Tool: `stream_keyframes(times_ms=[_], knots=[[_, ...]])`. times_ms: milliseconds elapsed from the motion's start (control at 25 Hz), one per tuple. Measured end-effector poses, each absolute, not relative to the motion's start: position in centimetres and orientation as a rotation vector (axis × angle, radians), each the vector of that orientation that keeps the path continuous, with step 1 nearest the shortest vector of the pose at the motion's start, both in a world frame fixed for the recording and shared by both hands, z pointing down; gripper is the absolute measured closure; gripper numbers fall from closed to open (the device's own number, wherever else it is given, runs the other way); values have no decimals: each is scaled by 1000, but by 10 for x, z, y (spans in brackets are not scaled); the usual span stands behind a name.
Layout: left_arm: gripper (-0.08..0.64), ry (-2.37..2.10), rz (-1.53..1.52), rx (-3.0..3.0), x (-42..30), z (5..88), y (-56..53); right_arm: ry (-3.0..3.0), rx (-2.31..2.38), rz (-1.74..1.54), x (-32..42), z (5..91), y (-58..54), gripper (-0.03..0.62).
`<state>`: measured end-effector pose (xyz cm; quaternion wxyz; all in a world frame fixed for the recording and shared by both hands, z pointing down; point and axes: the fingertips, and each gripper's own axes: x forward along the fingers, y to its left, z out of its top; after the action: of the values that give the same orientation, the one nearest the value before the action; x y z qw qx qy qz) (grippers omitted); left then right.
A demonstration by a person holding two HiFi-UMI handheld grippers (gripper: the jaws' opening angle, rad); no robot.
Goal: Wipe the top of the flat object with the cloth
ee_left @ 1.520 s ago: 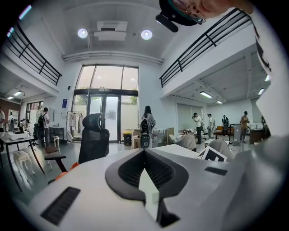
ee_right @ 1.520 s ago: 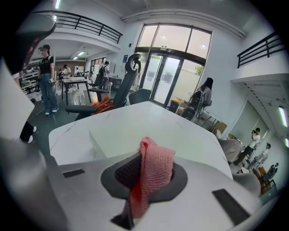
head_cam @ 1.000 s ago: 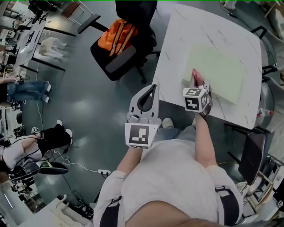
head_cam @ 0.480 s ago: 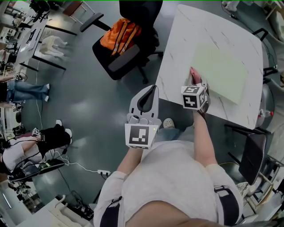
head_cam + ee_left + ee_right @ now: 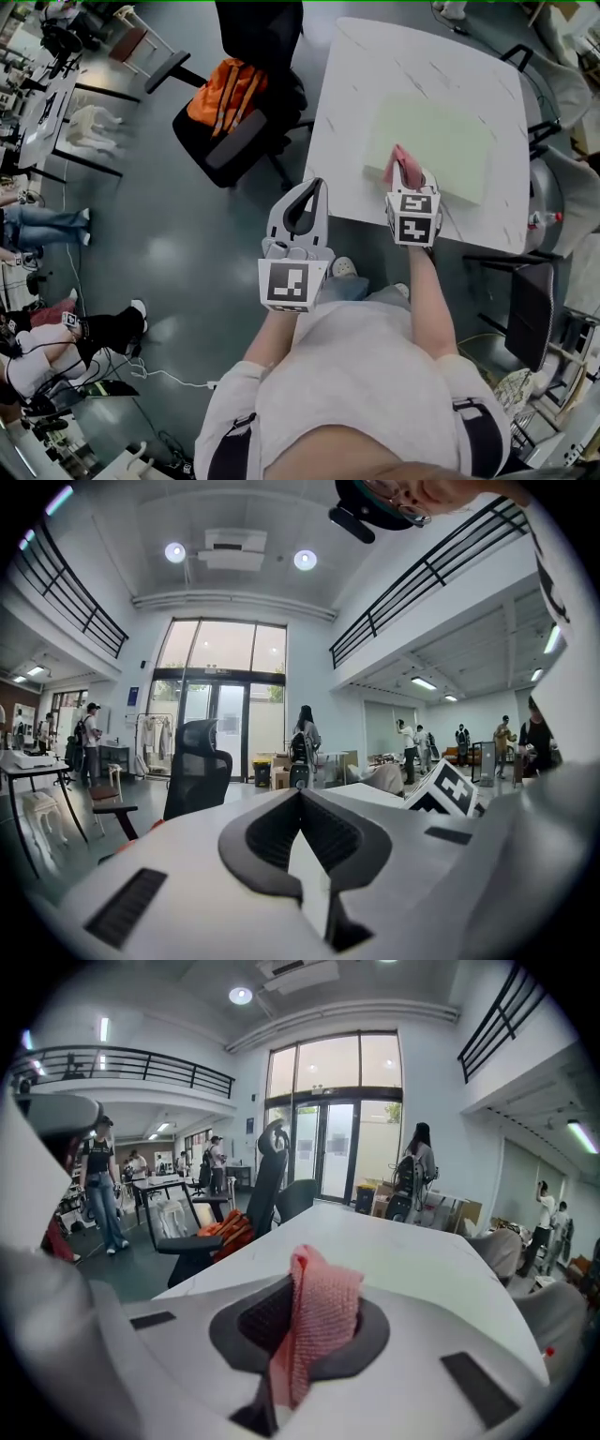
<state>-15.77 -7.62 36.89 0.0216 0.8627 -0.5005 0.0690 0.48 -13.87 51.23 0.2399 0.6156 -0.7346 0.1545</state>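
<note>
Worktop (image 5: 347, 94): right gripper (image 5: 406, 174) clamps cloth (image 5: 397, 159) at mat's (image 5: 445, 141) near edge, seemingly mid-wipe; next, sweep farther. Left gripper (image 5: 316, 185) closed, empty.

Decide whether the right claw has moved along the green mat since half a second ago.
Yes. The right claw, shut on the pink cloth, has shifted rightward, away from the near-left corner of the green mat, along its near edge.
</note>
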Motion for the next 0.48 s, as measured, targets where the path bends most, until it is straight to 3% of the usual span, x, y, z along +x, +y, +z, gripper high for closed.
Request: stream_keyframes(times_ms=[480], knots=[[546,-1276,150,2873,-34,346,-33,-2001,1864,266,113,430,-30,555]])
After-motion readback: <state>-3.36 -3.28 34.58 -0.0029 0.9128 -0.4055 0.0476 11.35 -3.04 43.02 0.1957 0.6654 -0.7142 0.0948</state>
